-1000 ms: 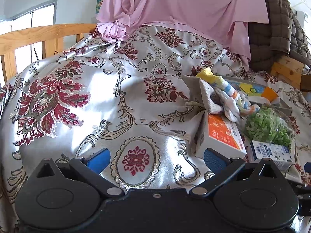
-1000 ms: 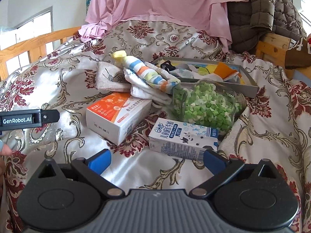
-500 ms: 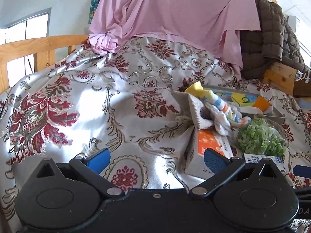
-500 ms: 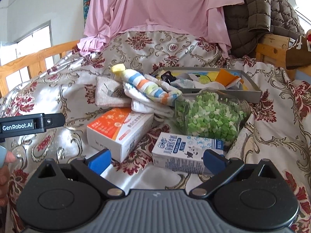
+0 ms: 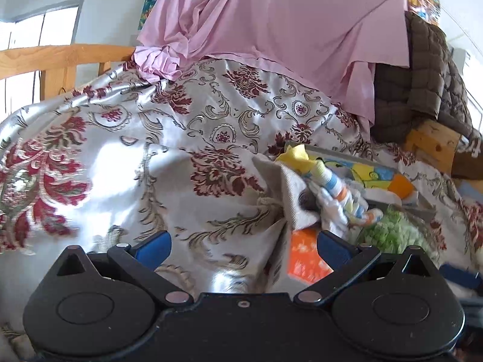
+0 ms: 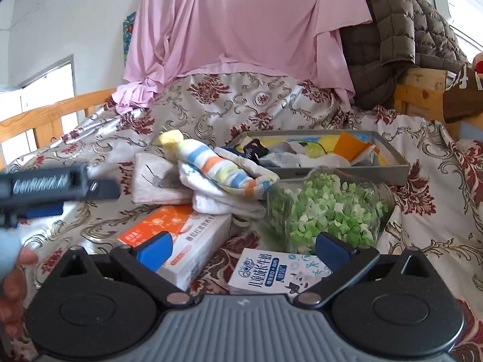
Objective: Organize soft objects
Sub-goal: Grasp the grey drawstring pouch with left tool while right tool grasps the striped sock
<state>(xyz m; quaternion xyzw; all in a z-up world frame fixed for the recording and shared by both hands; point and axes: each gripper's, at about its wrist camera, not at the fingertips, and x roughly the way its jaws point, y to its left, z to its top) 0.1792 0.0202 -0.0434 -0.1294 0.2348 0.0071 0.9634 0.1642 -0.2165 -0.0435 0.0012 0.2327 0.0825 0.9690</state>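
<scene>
Grey tray [image 6: 341,170] already holds several soft pieces, while the striped sock [image 6: 211,163] and beige cloth [image 6: 157,181] lie unsorted just left of it, with left gripper [image 5: 241,241] and right gripper [image 6: 243,246] both spread, empty.

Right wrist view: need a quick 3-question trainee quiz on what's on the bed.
1. True or false: the striped sock lies inside the grey tray.
2. What sits directly in front of the jar of green bits? A) milk carton B) beige cloth C) brown jacket
3. Fill in: both the left gripper and right gripper are ___.

Key: 1 false; 2 A; 3 open
</scene>
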